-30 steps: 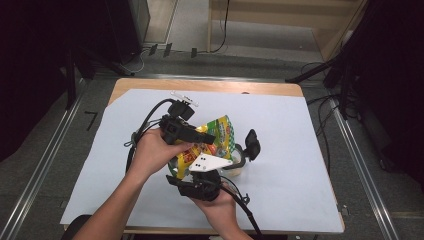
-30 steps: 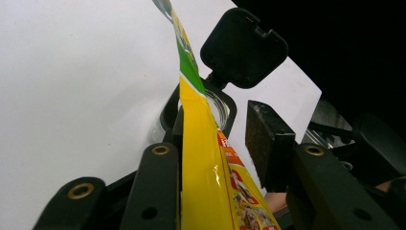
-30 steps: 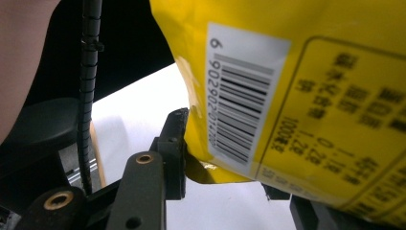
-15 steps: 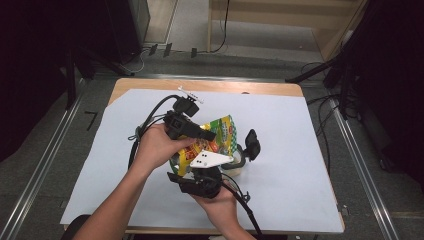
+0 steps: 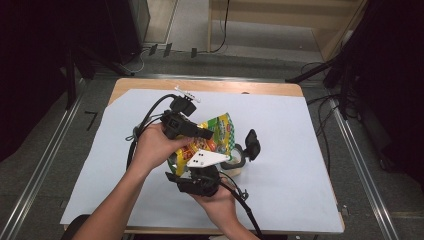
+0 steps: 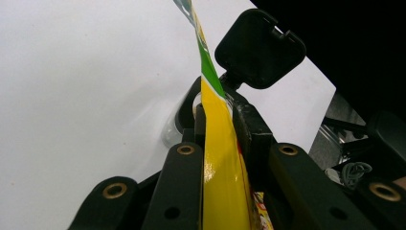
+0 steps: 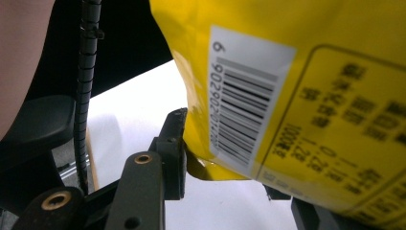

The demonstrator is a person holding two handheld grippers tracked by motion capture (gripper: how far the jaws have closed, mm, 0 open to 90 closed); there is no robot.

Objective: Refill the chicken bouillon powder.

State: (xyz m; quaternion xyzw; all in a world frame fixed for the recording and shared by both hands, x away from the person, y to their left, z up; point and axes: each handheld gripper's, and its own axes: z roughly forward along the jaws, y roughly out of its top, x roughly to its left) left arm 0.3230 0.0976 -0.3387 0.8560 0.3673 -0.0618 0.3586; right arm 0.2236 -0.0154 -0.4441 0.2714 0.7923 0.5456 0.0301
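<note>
Forearms come in from bottom of high view, hands meeting over mid tabletop [image 5: 310, 125]. Left hand-held gripper [image 5: 202, 134] points right and has just been closing; its jaws pinch the edge of the yellow-green snack bag [image 5: 220, 132], seen edge-on betw. the pads in left gripper view [image 6: 218, 143]. Right hand-held gripper [image 5: 200, 172] sits below, jaws partly apart round the bag's lower corner; one pad touches the foil [image 7: 177, 143], the other is hidden behind the bag. Barcode side faces right gripper view; print blurred. Bag held above the tabletop.
</note>
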